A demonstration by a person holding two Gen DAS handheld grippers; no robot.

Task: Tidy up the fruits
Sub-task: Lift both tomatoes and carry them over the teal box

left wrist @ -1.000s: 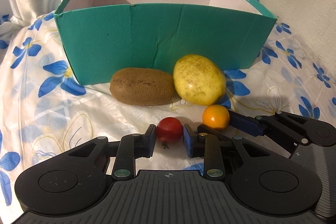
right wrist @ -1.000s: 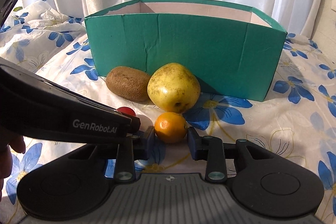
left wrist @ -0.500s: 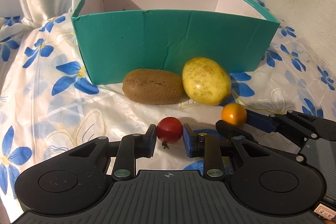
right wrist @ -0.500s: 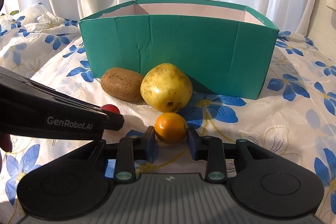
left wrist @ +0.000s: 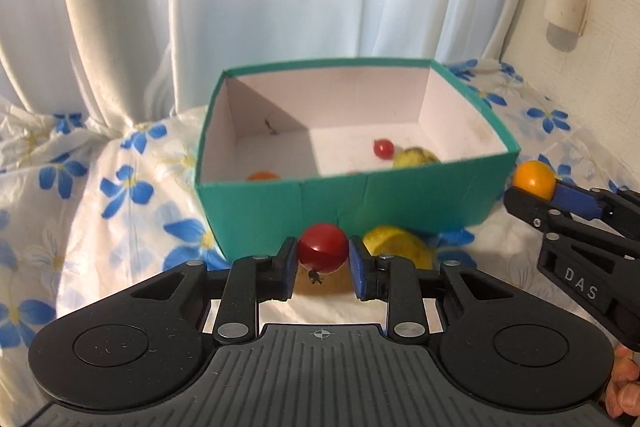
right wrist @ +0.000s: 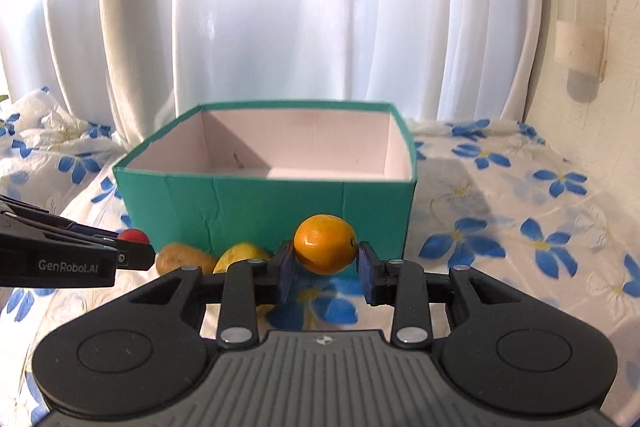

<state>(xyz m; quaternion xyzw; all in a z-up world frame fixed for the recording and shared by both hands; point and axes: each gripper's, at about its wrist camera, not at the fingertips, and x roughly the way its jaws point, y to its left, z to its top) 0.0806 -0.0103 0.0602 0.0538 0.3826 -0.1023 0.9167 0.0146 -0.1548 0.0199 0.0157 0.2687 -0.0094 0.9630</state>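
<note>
My left gripper (left wrist: 322, 266) is shut on a red cherry tomato (left wrist: 322, 253) and holds it above the cloth, in front of the green box (left wrist: 352, 205). My right gripper (right wrist: 325, 271) is shut on a small orange fruit (right wrist: 325, 249), also lifted before the box (right wrist: 264, 213). In the left wrist view the orange (left wrist: 534, 179) shows at the right beside the box. A kiwi (right wrist: 185, 259) and a yellow pear (right wrist: 240, 254) lie on the cloth against the box front. In the left wrist view the box holds a red tomato (left wrist: 383, 148), a yellow fruit (left wrist: 416, 158) and an orange one (left wrist: 262, 175).
The box stands on a white cloth with blue flowers (right wrist: 520, 227). White curtains (right wrist: 280, 7) hang behind it. A wall with a white pipe fitting (left wrist: 566, 7) is at the right. The left gripper's body (right wrist: 60, 259) reaches in from the left in the right wrist view.
Both grippers have risen with their fruits, so the box interior now shows from above. The kiwi and pear stay on the cloth, now low and partly hidden.
</note>
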